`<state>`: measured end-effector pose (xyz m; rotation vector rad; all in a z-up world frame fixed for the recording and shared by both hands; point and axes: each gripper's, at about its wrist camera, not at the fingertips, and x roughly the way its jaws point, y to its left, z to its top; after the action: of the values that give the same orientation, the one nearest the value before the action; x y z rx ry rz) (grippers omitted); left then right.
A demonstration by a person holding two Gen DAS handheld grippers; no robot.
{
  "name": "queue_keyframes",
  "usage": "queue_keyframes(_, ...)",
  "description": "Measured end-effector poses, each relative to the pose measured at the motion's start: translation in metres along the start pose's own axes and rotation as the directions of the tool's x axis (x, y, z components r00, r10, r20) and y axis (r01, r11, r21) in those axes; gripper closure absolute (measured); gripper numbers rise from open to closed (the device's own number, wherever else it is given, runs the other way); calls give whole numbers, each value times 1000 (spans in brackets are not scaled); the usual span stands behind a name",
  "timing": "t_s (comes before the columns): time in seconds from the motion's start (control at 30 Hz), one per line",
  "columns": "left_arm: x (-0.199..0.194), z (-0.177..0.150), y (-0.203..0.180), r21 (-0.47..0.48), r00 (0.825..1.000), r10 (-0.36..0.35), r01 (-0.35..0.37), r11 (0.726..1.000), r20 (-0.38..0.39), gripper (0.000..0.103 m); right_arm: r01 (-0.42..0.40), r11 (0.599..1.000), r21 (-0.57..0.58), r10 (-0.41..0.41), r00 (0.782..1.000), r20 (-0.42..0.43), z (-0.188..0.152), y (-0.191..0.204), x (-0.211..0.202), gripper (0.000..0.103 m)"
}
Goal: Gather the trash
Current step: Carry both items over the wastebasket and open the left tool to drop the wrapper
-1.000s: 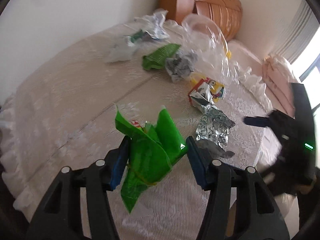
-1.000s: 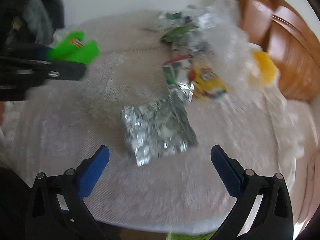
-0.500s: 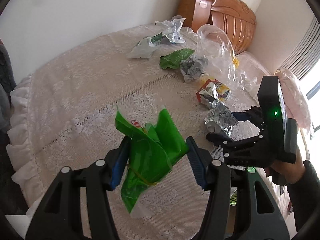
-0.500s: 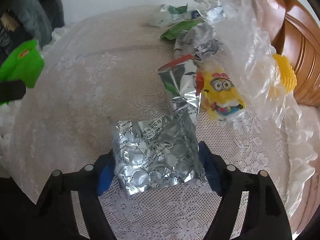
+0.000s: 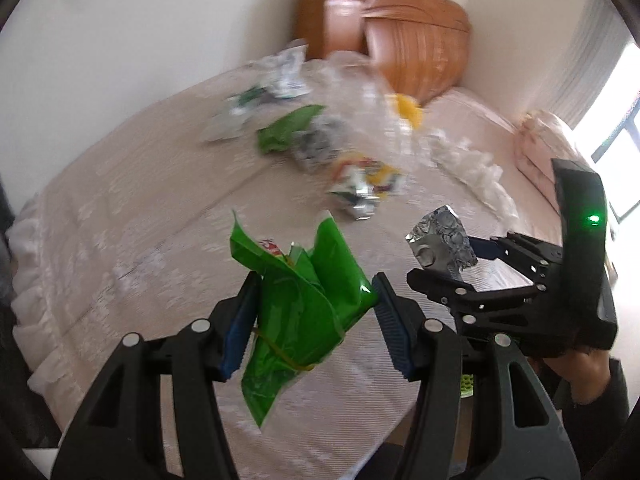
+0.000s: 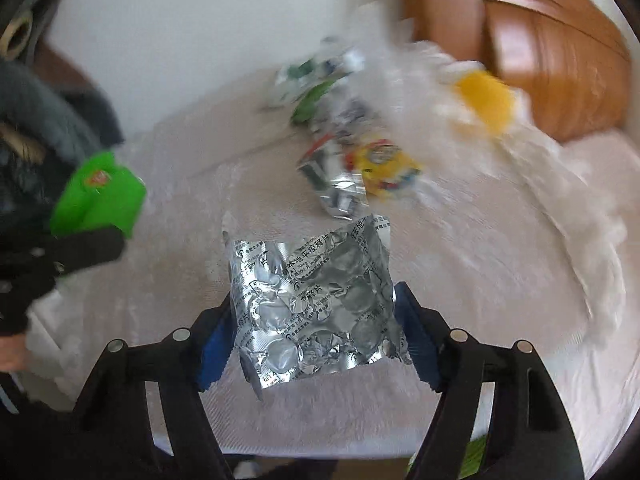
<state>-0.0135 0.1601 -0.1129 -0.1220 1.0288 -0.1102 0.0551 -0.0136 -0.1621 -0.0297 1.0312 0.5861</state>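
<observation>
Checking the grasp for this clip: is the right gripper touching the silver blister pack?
Touching. In the right wrist view, the right gripper has both blue pads pressed against the side edges of the silver blister pack, which is held lifted off the tablecloth.

We see a glossy green plastic wrapper, creased and shiny, between matt blue ribbed pads of the left gripper. The right gripper clamps a crinkled silver foil blister sheet, metallic and reflective, with printed text. Gripper frames look like matt black plastic. The tablecloth is matt cream lace cloth. At upper right, the wooden chair back is smooth and semi-gloss. The clear plastic bag is thin and glossy.
</observation>
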Motion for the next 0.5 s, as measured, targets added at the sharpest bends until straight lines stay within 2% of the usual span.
queue_keyframes(0.1, -1, 3, -36, 77, 998, -62, 62, 995, -2, 48, 54, 992, 112, -61, 996, 58, -31, -26, -46, 29)
queue_keyframes(0.2, -2, 5, -75, 159, 992, -123, 122, 980, -6, 48, 125, 969, 212, -145, 986, 81, -61, -50, -86, 29)
queue_keyframes(0.33, -3, 3, -133, 276, 979, -202, 200, 940, -23, 48, 209, 920, 333, -251, 964, 90, -102, -81, -138, 29)
queue_keyframes(0.5, -3, -8, -207, 404, 955, -286, 290, 868, -71, 48, 281, 834, 474, -364, 927, 89, -159, -111, -188, 29)
